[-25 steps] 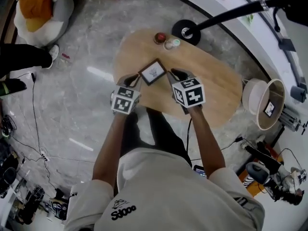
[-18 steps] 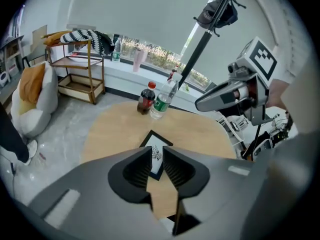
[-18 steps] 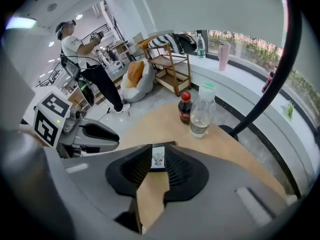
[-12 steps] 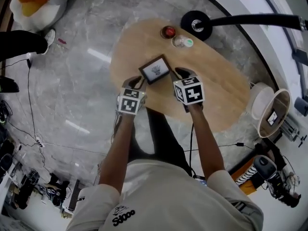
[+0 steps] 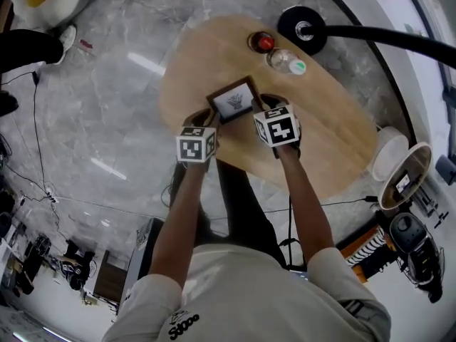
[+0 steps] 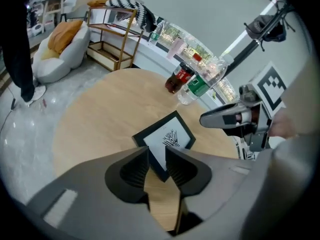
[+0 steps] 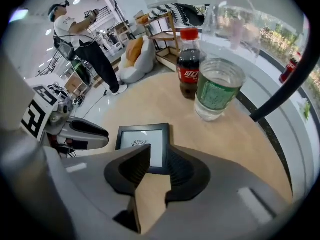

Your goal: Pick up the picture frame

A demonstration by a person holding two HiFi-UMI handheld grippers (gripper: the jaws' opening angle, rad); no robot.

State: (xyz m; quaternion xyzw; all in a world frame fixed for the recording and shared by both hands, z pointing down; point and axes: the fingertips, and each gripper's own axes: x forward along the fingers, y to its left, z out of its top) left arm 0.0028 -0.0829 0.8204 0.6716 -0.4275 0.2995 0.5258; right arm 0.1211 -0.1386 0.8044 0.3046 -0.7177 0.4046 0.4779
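The black picture frame (image 5: 234,98) with a white print lies flat on the wooden table (image 5: 328,134), near its front edge. My left gripper (image 5: 205,117) is at the frame's near left corner and my right gripper (image 5: 258,105) at its right side. In the left gripper view the jaws (image 6: 156,156) are opening, with the frame's (image 6: 167,139) near corner showing in the gap, not pressed. In the right gripper view the jaws (image 7: 159,156) are also opening, just short of the frame's (image 7: 142,143) near edge.
A cola bottle (image 5: 263,43) and a green-labelled water bottle (image 5: 288,63) stand at the table's far end. A black lamp base (image 5: 303,28) sits on the floor beyond. Another person (image 7: 75,39) stands far off, and a beanbag (image 6: 55,49) lies past the table.
Both grippers have come down to the table with the frame between them. The frame now rests flat on the tabletop and both pairs of jaws have widened.
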